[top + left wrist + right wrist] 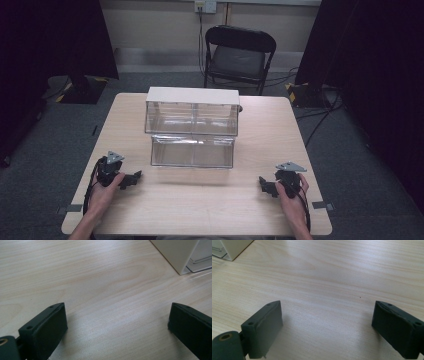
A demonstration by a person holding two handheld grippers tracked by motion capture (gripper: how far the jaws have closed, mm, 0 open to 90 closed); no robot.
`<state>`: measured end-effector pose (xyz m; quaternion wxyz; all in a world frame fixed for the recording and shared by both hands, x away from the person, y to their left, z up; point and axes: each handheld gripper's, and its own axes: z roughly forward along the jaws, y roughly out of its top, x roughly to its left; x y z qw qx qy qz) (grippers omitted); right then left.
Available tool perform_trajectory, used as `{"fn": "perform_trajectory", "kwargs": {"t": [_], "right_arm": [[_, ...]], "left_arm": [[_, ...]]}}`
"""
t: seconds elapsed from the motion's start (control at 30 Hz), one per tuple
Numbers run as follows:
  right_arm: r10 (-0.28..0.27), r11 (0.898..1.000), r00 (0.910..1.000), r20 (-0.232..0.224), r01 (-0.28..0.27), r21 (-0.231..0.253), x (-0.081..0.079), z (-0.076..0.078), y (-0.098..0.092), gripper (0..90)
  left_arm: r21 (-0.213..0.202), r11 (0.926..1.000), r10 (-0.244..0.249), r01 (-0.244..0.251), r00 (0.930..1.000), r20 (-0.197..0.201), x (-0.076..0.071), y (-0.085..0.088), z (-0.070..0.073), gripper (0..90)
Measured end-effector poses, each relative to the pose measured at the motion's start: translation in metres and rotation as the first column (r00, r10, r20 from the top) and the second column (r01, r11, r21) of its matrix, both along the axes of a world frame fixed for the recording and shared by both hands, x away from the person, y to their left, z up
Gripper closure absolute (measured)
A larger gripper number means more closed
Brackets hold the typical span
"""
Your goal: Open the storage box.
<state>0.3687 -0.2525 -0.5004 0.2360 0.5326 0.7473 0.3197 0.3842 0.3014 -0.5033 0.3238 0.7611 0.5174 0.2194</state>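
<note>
A white-framed cabinet (pixel 192 110) with clear drawers stands at the middle back of the pale wooden table (pixel 200 200). One clear drawer (pixel 192 151) is pulled out in front of it, and I see nothing inside. My left gripper (pixel 133 179) rests near the table's front left, open, with bare wood between its jaws (pixel 117 322). My right gripper (pixel 264 186) rests near the front right, open as well, its jaws wide apart over bare wood (pixel 327 322). A corner of the cabinet (pixel 175 252) shows at the top right of the left gripper view and at the top left (pixel 232 247) of the right gripper view.
A black folding chair (pixel 239 56) stands behind the table. Dark curtains hang at both sides, and cables run over the grey floor at the right (pixel 320 120). Bare tabletop stretches between the two grippers and the drawer.
</note>
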Motion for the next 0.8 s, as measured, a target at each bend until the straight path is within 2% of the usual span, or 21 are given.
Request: {"fn": "perform_trajectory", "kwargs": {"t": [0.37, 0.4, 0.43, 0.57, 0.8], "right_arm": [[-0.012, 1.000, 0.9999, -0.004, 0.012, -0.001, 0.000, 0.000, 0.001, 8.6], [-0.012, 1.000, 0.9999, -0.004, 0.012, -0.005, 0.000, 0.001, 0.001, 9.4], [-0.009, 1.000, 0.9999, -0.012, 0.009, -0.008, -0.001, 0.002, 0.001, 14.6], [0.006, 1.000, 0.9999, -0.015, -0.006, -0.004, -0.002, 0.004, 0.003, 14.6], [0.022, 1.000, 0.9996, 0.017, -0.023, 0.019, -0.005, 0.013, 0.008, 14.3]], "left_arm": [[0.000, 1.0000, 0.000, 0.000, 1.0000, -0.001, 0.000, 0.000, 0.000, 1.7], [0.000, 1.0000, 0.000, 0.000, 1.0000, 0.000, 0.000, 0.000, 0.000, 1.7], [-0.001, 1.0000, 0.001, -0.001, 1.0000, 0.000, 0.000, 0.000, 0.000, 1.7], [0.000, 1.0000, 0.000, 0.000, 1.0000, 0.000, 0.000, 0.000, 0.000, 1.8], [0.001, 1.0000, -0.001, 0.001, 1.0000, -0.001, 0.000, 0.000, 0.000, 1.7]]}}
